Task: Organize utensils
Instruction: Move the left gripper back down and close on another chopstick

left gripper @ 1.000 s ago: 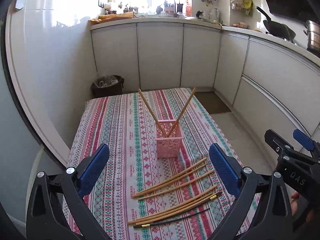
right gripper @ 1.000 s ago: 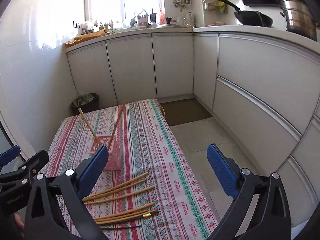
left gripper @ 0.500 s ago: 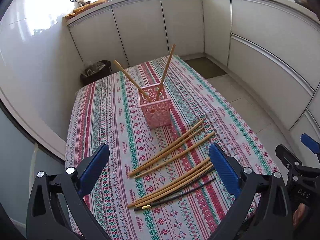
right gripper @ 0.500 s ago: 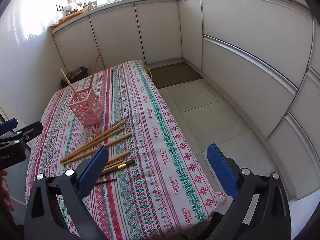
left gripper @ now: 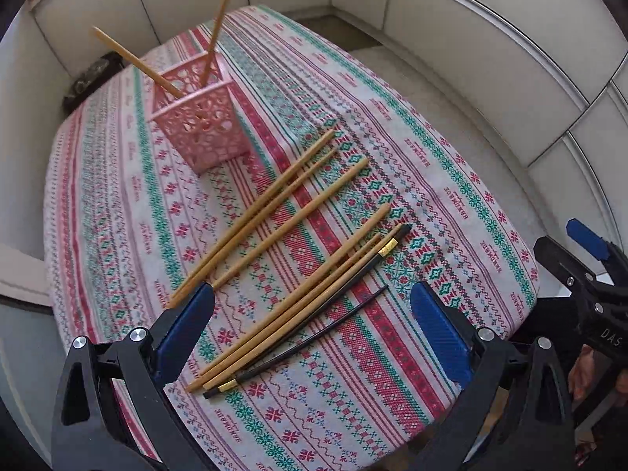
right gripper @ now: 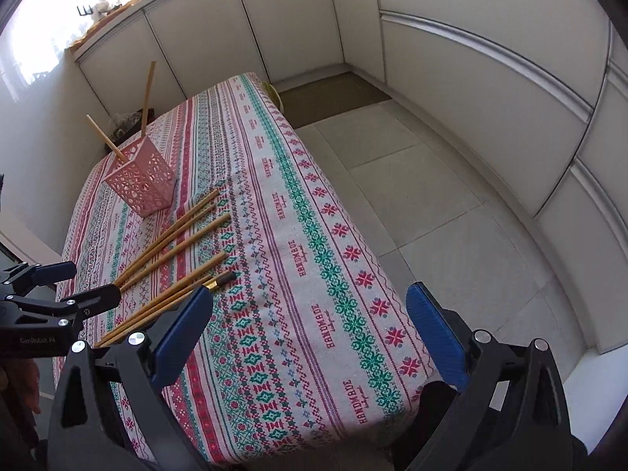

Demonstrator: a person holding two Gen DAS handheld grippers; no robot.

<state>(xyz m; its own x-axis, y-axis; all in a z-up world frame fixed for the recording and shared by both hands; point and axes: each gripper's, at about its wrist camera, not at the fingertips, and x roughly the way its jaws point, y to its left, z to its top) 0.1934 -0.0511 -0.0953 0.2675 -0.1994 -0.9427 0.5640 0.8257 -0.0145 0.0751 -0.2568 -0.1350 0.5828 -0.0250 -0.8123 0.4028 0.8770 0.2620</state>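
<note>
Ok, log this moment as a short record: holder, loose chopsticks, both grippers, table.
holder: pink perforated holder, upright on the tablecloth, two wooden chopsticks leaning out of it
loose wooden: wooden chopsticks lying flat in two groups beside the holder
loose black: black chopsticks with gold bands, nearest the camera
left gripper: open, empty, above the near group
right gripper: open, empty, over the table's right edge

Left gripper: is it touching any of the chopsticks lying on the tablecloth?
Apart. In the right wrist view, the left gripper hangs above the bamboo chopsticks, jaws open with nothing between them; the left wrist view shows the chopsticks flat on the tablecloth.
</note>
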